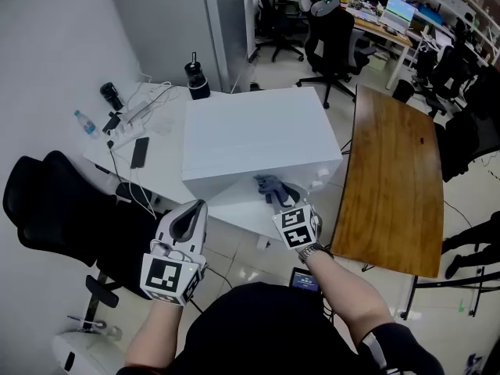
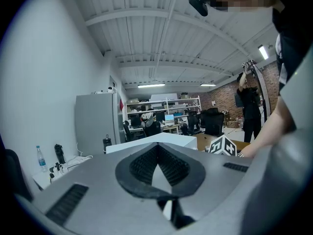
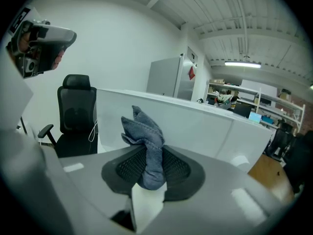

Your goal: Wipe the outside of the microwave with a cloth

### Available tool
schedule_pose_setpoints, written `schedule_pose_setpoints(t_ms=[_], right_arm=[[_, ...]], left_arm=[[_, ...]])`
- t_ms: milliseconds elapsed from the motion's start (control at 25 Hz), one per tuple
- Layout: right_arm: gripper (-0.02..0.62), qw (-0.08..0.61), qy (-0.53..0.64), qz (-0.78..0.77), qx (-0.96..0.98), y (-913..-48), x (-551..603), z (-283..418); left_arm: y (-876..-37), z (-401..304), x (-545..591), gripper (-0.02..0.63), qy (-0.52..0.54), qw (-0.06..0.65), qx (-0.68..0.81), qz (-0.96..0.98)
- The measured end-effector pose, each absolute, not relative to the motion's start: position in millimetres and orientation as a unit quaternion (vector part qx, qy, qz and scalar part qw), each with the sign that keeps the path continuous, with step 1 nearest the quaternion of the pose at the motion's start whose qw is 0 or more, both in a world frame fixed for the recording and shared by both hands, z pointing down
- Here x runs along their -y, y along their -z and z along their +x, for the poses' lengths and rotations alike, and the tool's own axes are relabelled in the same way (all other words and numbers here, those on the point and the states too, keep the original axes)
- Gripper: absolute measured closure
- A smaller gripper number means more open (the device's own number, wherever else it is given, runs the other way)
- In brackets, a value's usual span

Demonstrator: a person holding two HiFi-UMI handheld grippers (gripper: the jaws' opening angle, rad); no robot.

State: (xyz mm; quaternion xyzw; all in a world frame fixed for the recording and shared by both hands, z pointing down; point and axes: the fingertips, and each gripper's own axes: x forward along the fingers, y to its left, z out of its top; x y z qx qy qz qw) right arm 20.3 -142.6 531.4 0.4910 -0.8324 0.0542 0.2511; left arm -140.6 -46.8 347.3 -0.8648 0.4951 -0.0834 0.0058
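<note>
so, cloth is in hand at the microwave's front, wiping stroke not yet begun.
my right gripper [image 3: 149, 168] pinches the grey cloth [image 3: 144, 131], bunched and standing up between the pads, near the front of the microwave [image 1: 250, 135], a plain white box on the white table [image 1: 160, 162]; i cannot tell whether the cloth touches it. my left gripper [image 2: 157, 163] is pressed together on nothing, low by the front-left corner. next, i judge, the cloth has to be pressed against a face and dragged across. cables [image 1: 137, 104] and a bottle [image 1: 84, 122] lie on the table, a wooden table [image 1: 391, 178] stands right, a black chair [image 1: 55, 201] left, open office beyond.
</note>
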Motion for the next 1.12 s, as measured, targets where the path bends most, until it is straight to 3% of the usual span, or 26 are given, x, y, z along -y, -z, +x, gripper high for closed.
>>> schedule_pose_setpoints(t_ms=[1120], right_arm=[[0.499, 0.235, -0.070, 0.523, 0.816, -528.0, 135.6, 172.4]], left_arm=[[-350.3, -17.9, 23.7, 0.606, 0.099, 0.002, -0.499, -0.861]])
